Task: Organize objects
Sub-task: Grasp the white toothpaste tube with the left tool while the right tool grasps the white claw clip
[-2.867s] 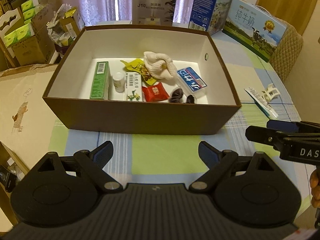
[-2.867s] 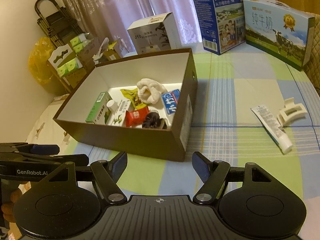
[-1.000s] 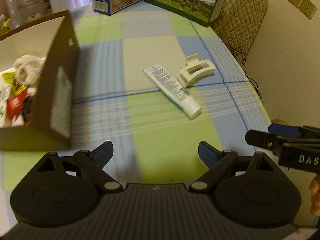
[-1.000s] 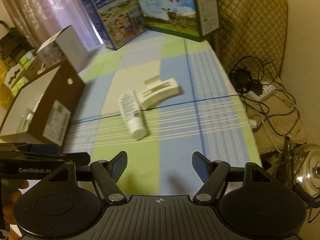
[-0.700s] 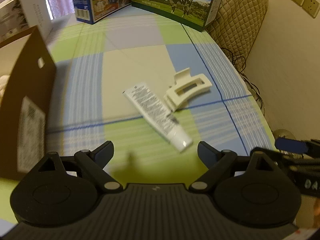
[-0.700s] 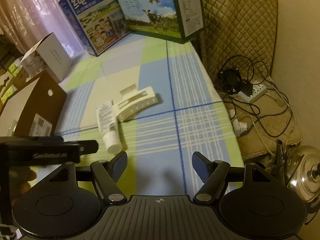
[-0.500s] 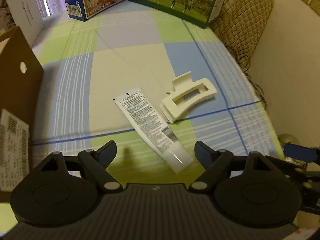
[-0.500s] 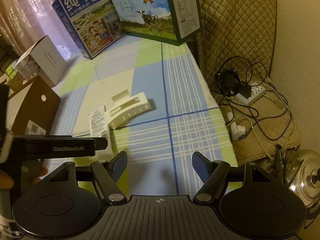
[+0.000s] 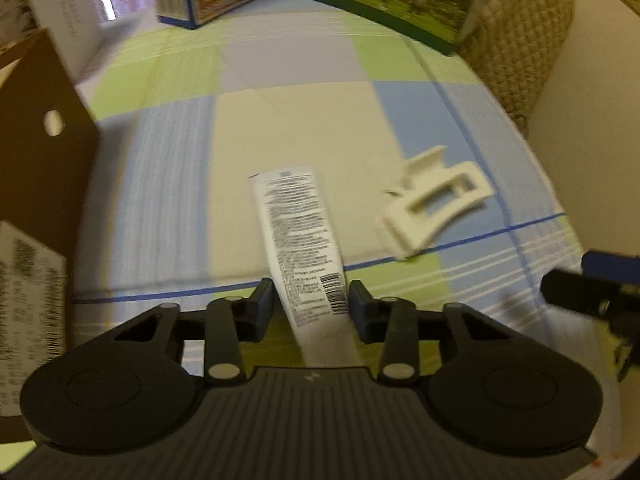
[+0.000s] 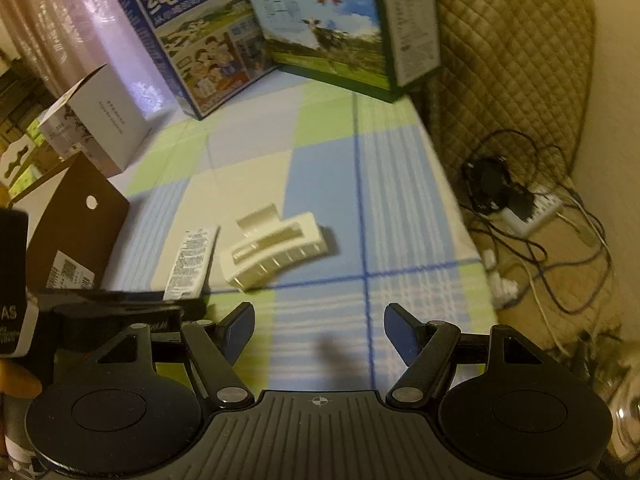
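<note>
Left gripper (image 9: 311, 304): I am seeing its two fingers drawn in close on either side of the white tube (image 9: 301, 240), pads at the tube's sides near the barcode end; contact looks made, though blur is softening the edges.
White tube: it is lying on the checked tablecloth (image 9: 292, 120), its flat crimped end pointing away from the left gripper, its cap end running under the gripper body.
Hair clip (image 9: 434, 210): this cream claw clip is sitting just beside the tube, on the tube's right, not touching it as far as I can tell.
Brown box (image 9: 38, 168): it is standing well to the tube's left, a white label on its near wall and a round hole higher up.
Right gripper (image 10: 319, 330): I am holding it with fingers spread wide and nothing between them, hovering over the cloth to the right of the tube, nearer me than the clip.
Milk cartons (image 10: 280, 28): two printed cartons are standing far beyond the tube at the table's back edge.
White carton (image 10: 96, 120): it is standing behind the brown box, beyond the tube and to its left.
</note>
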A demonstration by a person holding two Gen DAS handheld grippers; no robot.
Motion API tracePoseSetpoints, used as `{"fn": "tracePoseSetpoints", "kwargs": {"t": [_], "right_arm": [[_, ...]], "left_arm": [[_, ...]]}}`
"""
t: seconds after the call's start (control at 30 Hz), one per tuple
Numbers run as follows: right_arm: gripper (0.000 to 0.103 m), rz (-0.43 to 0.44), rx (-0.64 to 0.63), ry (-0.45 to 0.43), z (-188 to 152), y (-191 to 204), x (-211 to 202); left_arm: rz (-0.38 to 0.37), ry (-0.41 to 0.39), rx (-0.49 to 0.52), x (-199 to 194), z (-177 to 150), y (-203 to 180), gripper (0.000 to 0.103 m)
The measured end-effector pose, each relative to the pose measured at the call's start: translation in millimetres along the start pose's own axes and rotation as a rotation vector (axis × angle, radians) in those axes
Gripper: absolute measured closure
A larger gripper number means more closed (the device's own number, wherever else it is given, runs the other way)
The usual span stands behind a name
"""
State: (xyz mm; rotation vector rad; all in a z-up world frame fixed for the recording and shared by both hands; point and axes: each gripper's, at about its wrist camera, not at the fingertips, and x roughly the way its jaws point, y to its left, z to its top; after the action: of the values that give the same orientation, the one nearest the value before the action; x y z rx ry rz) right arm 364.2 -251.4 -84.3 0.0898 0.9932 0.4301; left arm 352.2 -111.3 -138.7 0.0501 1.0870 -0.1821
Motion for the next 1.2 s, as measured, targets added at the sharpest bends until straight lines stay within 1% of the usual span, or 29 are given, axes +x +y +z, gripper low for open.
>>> {"fn": "tracePoseSetpoints", "kwargs": {"t": [0.1,0.17,0.2,0.23,0.33,0.43,0.53,0.6,0.8,0.87,0.93,1.0,1.13,1.17,1.2], "right_arm": [[0.034,0.031,-0.045,-0.003,9,10,13],[0.028,0.042,-0.094,-0.006,15,18,23],[0.022,0.041,-0.129,-0.012,18,23,28],[0.021,0.037,-0.162,-0.029,21,27,32],[0.021,0.025,-0.203,-0.068,33,32,44],[0.021,0.087,-0.186,-0.085,47,27,60],[0.021,0.154,-0.189,-0.058,56,23,77],[0.021,0.181,-0.208,-0.023,58,21,87],[0.021,0.226,-0.233,0.067,40,15,83],[0.021,0.237,-0.246,0.076,29,16,75],[0.021,0.225,-0.282,0.081,19,22,69],[0.021,0.188,-0.326,0.067,11,31,65],[0.022,0.034,-0.395,0.023,4,44,74],[0.023,0.009,-0.402,0.014,3,46,77],[0.032,-0.010,-0.408,0.002,2,47,80]], "left_arm": [[0.034,-0.006,-0.032,1,-2,20,0.071],[0.051,-0.009,-0.048,1,-3,31,0.071],[0.057,-0.010,-0.057,1,-3,36,0.071],[0.062,-0.012,-0.065,1,-3,41,0.071],[0.076,-0.019,-0.075,0,-5,49,0.071],[0.073,-0.019,-0.083,0,-5,52,0.071],[0.071,-0.017,-0.076,0,-5,53,0.071],[0.068,-0.014,-0.073,-1,-5,54,0.071],[0.053,-0.005,-0.080,-6,-11,58,0.072],[0.047,-0.003,-0.079,-8,-13,59,0.072],[0.041,0.000,-0.082,-9,-14,60,0.072],[0.037,0.003,-0.081,-9,-15,60,0.072],[0.040,0.006,-0.071,-8,-13,59,0.072],[0.042,0.005,-0.064,-7,-12,59,0.072],[0.045,0.006,-0.054,-6,-11,58,0.072]]}}
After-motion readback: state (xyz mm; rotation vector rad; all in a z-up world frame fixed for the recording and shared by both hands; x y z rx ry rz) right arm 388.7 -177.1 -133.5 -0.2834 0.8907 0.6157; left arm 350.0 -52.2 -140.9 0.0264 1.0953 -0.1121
